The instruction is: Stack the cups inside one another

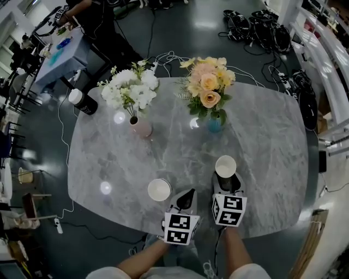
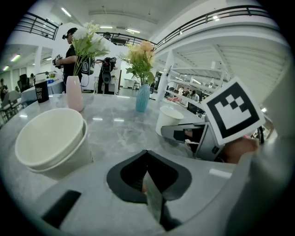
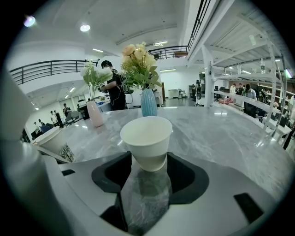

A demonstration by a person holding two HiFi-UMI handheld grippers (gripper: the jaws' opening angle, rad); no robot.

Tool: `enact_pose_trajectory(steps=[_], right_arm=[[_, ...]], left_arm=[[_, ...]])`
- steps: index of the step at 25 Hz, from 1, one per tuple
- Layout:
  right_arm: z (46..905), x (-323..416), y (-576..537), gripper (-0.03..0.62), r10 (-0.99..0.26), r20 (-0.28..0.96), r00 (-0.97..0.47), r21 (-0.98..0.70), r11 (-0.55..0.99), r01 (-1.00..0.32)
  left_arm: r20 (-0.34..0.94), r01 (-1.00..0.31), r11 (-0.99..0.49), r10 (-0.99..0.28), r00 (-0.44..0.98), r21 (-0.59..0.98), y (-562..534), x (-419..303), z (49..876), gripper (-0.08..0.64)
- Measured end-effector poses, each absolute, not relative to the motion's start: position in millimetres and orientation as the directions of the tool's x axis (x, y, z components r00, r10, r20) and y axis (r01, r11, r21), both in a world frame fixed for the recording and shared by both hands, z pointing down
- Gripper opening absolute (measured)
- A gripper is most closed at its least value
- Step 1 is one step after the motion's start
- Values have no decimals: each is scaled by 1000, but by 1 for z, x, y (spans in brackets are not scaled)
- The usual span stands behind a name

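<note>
Two white paper cups nested together (image 1: pixel 159 189) stand near the table's front edge, to the left of my left gripper (image 1: pixel 189 192). They fill the left of the left gripper view (image 2: pixel 50 143). My left gripper (image 2: pixel 146 153) has its tips together and is shut on nothing. A single white cup (image 1: pixel 226 166) stands upright on the table, its base between the jaws of my right gripper (image 1: pixel 226 177). In the right gripper view this cup (image 3: pixel 146 138) sits in the middle of the open right gripper (image 3: pixel 149 159). The nested cups (image 3: pixel 54 140) show at that view's left.
A pink vase of white flowers (image 1: pixel 142 128) and a blue vase of peach flowers (image 1: pixel 215 124) stand mid-table beyond the cups. A black lidded cup (image 1: pixel 83 101) stands at the marble table's (image 1: pixel 262 141) far left edge. A person (image 1: pixel 92 16) stands beyond the table, and cables lie on the floor.
</note>
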State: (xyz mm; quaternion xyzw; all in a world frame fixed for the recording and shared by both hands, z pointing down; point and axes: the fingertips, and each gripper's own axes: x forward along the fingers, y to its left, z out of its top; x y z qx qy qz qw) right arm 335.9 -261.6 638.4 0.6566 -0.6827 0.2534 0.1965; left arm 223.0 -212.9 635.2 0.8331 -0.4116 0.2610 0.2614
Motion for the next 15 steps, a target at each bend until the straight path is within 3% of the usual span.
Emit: enact_pose_trajectory(steps=[15], right_arm=[[628,342,-250,227,-812,583,-34,-94,-26,-995]], left_arm=[[645,-806,-547,-535,546,229,-198,225,630,-5]])
